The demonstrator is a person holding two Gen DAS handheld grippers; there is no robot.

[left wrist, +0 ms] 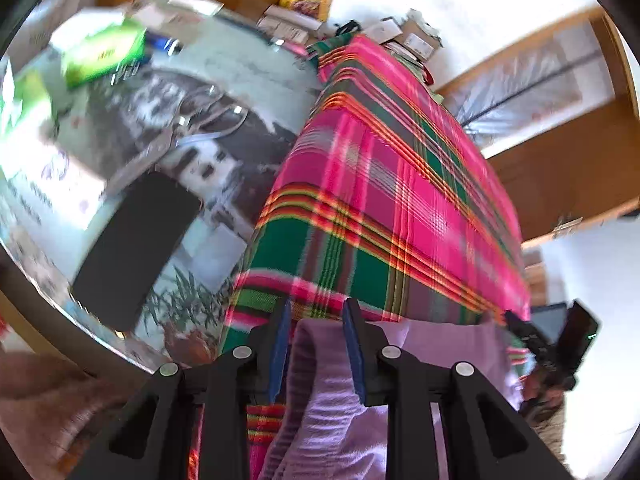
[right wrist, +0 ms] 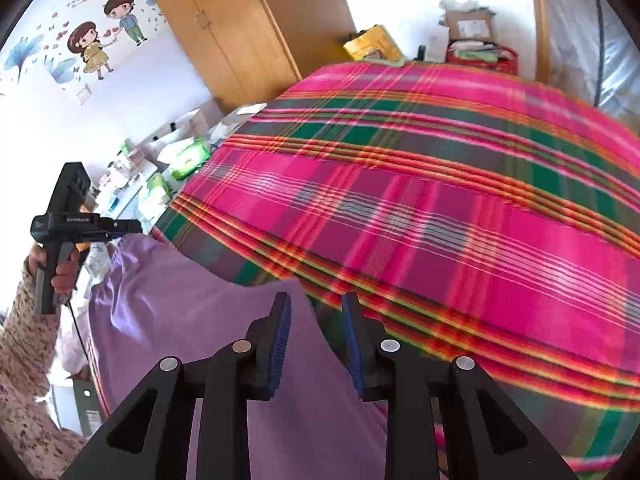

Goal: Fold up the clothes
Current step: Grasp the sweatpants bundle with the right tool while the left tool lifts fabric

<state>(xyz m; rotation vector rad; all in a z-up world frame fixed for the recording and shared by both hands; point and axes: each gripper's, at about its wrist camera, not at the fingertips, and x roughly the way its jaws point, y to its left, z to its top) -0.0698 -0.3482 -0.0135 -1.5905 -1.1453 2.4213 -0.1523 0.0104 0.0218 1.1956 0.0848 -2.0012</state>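
Right, both my tongs stand apart: left tongs (left wrist: 316, 344) with a fold of the lilac garment (left wrist: 332, 400) loose between the pads, right tongs (right wrist: 314, 340) over its edge, pinching nothing. The garment (right wrist: 192, 312) lies at the near edge of the plaid bed (right wrist: 440, 184), at seven o'clock in the right view. I judge a fold just laid or about to begin; next I need a fresh pinch on an edge.

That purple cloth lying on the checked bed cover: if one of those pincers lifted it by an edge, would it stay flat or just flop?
Probably flop: the purple cloth already lies in soft folds and drapes over the bed's edge. It looks thin, so likely light. On the smooth plaid cover it would probably slide when pushed.
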